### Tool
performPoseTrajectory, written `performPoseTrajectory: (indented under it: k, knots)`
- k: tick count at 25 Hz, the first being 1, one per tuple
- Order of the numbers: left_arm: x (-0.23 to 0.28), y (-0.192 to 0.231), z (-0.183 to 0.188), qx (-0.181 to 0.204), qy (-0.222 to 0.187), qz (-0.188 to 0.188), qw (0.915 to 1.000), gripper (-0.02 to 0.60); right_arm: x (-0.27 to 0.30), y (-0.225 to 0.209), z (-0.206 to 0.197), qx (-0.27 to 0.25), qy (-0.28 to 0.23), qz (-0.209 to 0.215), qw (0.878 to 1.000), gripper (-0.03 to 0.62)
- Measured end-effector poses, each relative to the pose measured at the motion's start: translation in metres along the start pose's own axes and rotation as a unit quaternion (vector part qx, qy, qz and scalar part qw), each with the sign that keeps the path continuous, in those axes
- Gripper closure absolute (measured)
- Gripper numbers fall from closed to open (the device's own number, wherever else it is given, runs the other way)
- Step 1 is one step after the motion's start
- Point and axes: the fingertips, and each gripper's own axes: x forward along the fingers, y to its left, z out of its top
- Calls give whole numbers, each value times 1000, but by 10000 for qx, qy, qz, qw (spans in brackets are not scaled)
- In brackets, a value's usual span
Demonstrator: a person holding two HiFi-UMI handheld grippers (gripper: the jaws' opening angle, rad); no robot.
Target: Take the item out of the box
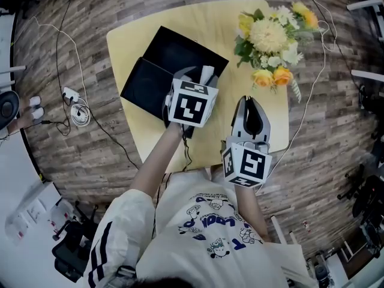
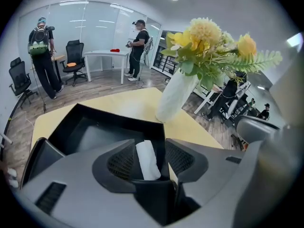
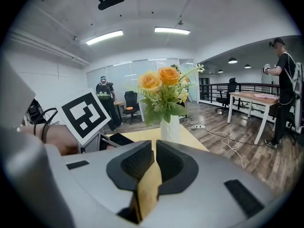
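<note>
While I lean over the yellow table (image 1: 204, 18), my left tongs (image 2: 153, 151) point down at the near corner of the black box (image 2: 118, 115). Their jaws stand wide apart. A small white roll (image 2: 147, 161) stands up between them. It is close to the left pad, with a gap on the other side, so nothing squeezes it. The roll is right by the box's wall. It looks like it is on the inside, but I cannot be sure. The box lies open, with its other black half (image 1: 144, 89) beside it. My right tongs (image 3: 154, 158) hang over the near part of the table, apart from the box. Their jaws are pressed together and hold nothing. A white vase (image 2: 176, 94) with yellow flowers (image 2: 209, 42) stands on the table past the box.
</note>
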Motion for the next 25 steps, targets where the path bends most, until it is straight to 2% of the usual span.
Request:
performPoseTrajectory:
  k: [10,14,20,25]
  knots:
    - [19,8,-7,177,448,169,9987,370,5,-4,1,-20,27,-30,10000,548]
    - [25,8,-10,401,658,248,9967,369,5,-4,3,-11,34,-41,10000,548]
    - [32,13,-8,844,809,463,9921,370,9,-4,2,9,29,-36,10000,547]
    - [34,13,-7,1096,876,488,9889,370,10,-4,3,35,2,-48,10000,548]
